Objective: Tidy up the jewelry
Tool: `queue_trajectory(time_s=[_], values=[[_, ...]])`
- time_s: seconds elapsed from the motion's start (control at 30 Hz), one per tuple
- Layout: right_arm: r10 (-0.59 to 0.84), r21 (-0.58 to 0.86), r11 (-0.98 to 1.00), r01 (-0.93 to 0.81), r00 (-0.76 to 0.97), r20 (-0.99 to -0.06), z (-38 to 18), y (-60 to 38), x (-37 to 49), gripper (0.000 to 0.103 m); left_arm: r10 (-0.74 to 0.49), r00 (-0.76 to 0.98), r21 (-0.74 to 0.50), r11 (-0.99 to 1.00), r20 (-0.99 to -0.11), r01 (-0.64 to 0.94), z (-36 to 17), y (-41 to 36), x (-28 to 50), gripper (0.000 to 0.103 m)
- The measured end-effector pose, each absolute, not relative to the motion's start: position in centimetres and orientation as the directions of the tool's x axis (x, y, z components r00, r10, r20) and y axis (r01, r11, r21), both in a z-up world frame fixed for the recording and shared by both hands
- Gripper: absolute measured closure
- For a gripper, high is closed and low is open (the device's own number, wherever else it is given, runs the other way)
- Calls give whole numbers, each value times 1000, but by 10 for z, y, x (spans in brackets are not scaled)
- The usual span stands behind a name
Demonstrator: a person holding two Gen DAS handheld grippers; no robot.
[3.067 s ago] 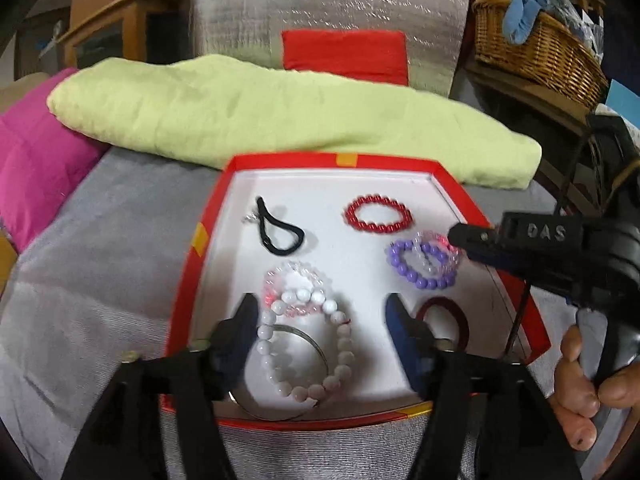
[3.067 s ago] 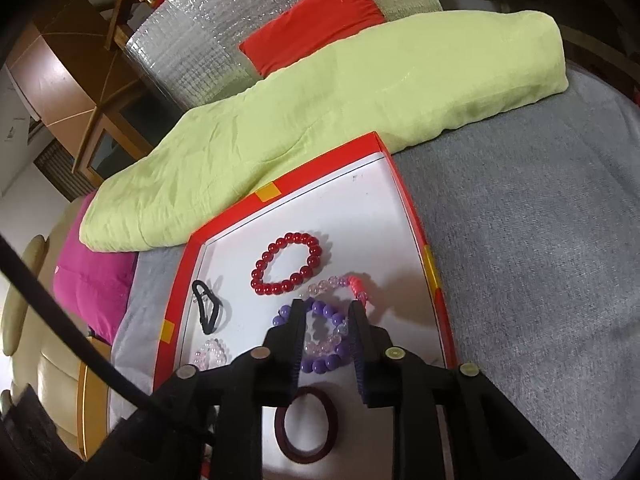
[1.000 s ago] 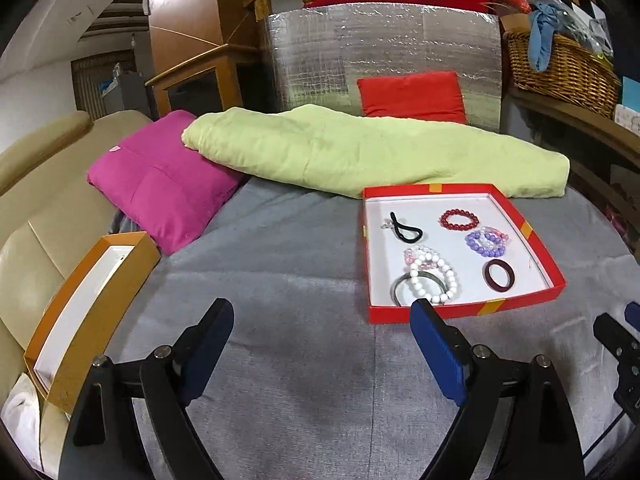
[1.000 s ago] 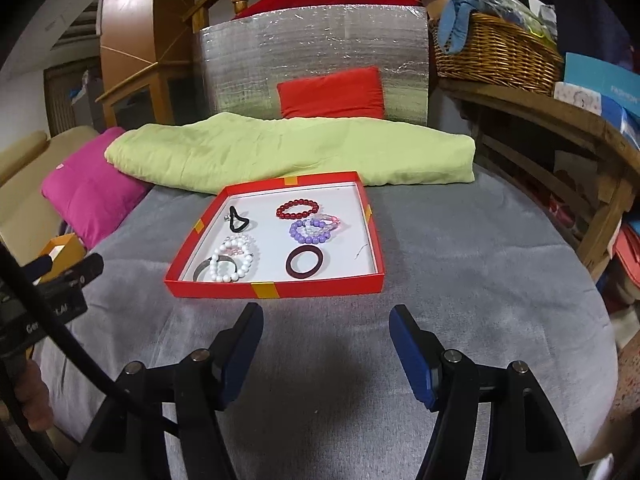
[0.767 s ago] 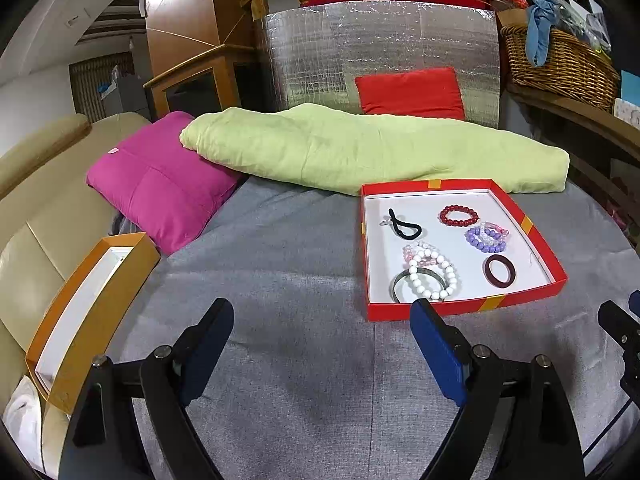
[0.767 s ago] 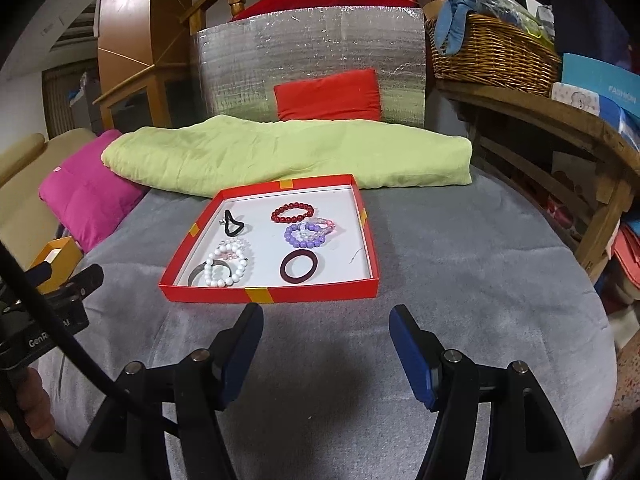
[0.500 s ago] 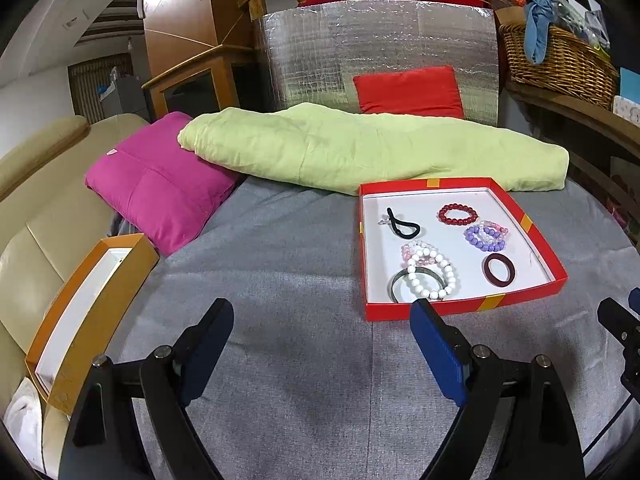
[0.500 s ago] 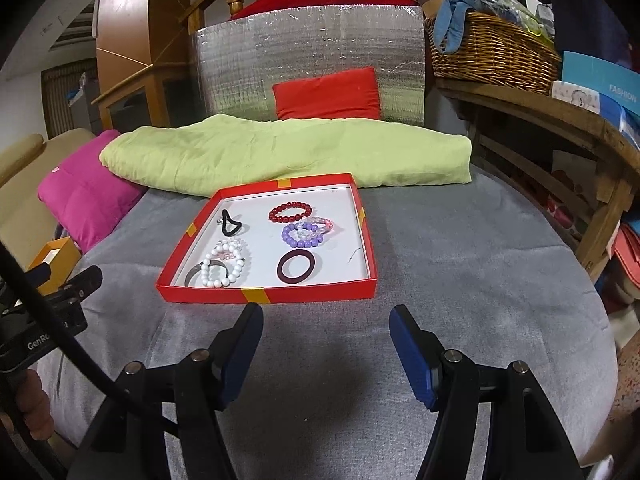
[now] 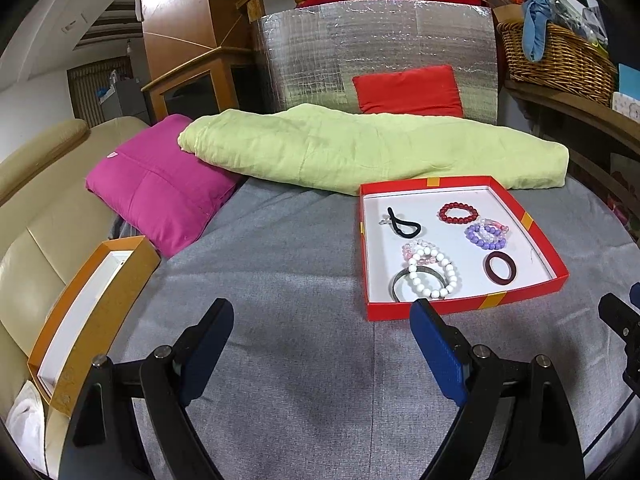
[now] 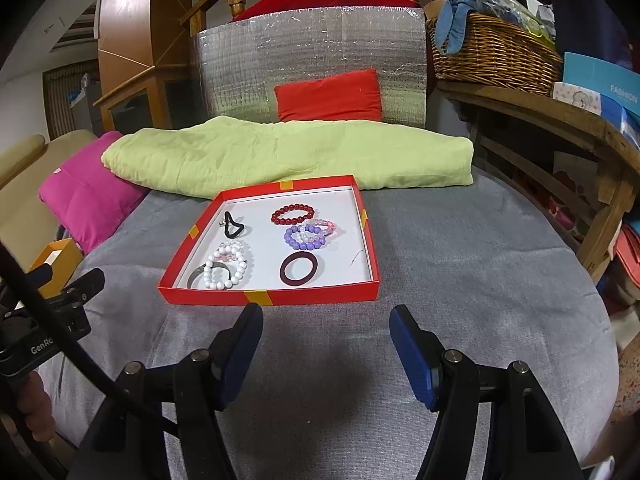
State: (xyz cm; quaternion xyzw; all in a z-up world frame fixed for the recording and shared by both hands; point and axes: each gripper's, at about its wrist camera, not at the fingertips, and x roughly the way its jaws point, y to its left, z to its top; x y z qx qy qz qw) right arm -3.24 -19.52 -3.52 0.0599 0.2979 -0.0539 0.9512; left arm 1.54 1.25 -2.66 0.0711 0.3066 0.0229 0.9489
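A shallow red tray (image 9: 468, 306) (image 10: 272, 297) with a white floor lies on the grey cloth. Inside it are a red bead bracelet (image 9: 458, 213) (image 10: 292, 213), a purple bead bracelet (image 9: 485, 237) (image 10: 306, 239), a dark maroon bangle (image 9: 500, 267) (image 10: 299, 267), a white bead bracelet (image 9: 433, 276) (image 10: 226, 270) over a metal bangle, and a black hair tie (image 9: 403, 226) (image 10: 233, 225). My left gripper (image 9: 322, 326) hangs open and empty, near side of the tray and to its left. My right gripper (image 10: 326, 322) stands open and empty just in front of the tray.
An orange box (image 9: 80, 320) with a white lining sits at the cloth's left edge beside a pink cushion (image 9: 160, 192). A pale green blanket (image 9: 360, 148) lies behind the tray. A wicker basket (image 10: 492, 52) stands on a wooden shelf to the right. A hand (image 10: 34, 404) holds the left gripper.
Three seconds ago both grippers were down over the tray among the bracelets. Both have pulled back and wide. Over the last second the views barely shift and the jewelry lies unmoved.
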Motion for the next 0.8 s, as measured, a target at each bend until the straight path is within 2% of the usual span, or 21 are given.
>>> queue_trajectory(time_s=[0.8], values=[[-68,75,988,134,820,-569,-34,-192,-32,33,87,807,147,989,-584,-1,-27,15,15,13]])
